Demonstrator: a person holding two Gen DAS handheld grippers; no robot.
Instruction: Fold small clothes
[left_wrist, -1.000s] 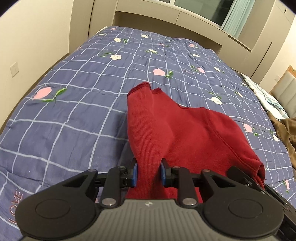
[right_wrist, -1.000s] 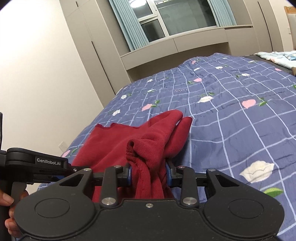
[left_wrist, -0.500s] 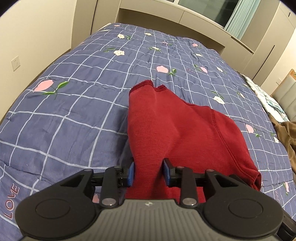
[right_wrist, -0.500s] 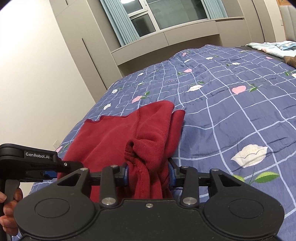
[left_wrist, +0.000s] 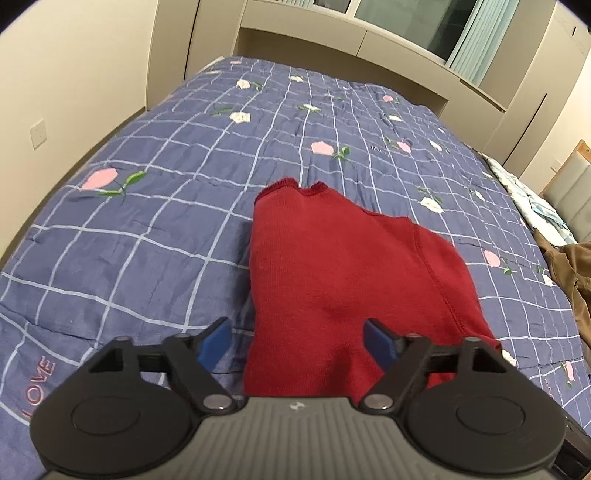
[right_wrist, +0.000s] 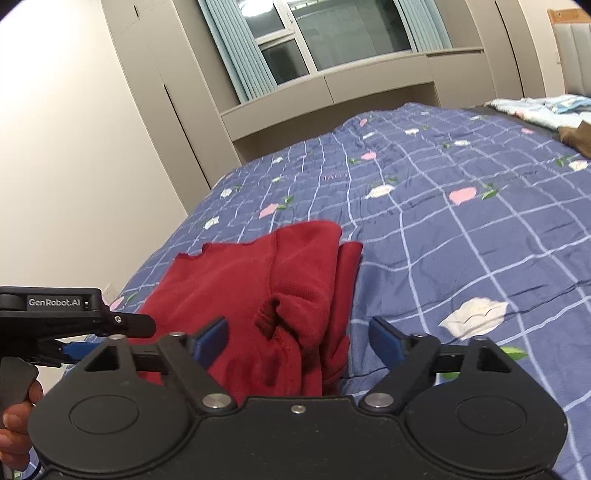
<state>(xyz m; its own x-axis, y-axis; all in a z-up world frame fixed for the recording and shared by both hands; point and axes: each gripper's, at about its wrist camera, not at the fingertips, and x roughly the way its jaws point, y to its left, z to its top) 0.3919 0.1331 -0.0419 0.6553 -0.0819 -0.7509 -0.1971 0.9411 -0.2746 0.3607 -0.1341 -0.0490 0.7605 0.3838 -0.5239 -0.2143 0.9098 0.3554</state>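
A dark red knit garment (left_wrist: 332, 277) lies folded on the blue checked bedspread (left_wrist: 166, 229), its near edge between my fingers. My left gripper (left_wrist: 297, 339) is open, its blue pads wide apart on either side of the cloth's near left part. In the right wrist view the same garment (right_wrist: 258, 288) lies bunched at its right edge, and my right gripper (right_wrist: 297, 339) is open over it, pads clear of the cloth. The left gripper's body (right_wrist: 62, 317) shows at the left of that view, held by a hand.
The bedspread (right_wrist: 461, 229) stretches far ahead and to the right. A brown garment (left_wrist: 569, 266) and light blue clothes (right_wrist: 535, 107) lie at the far right of the bed. A wall (left_wrist: 55, 74) runs along the left side; cabinets and a window stand behind the bed.
Both grippers were shut on the red garment's near edge; both have now opened and let it go. The cloth has settled flatter on the bed.
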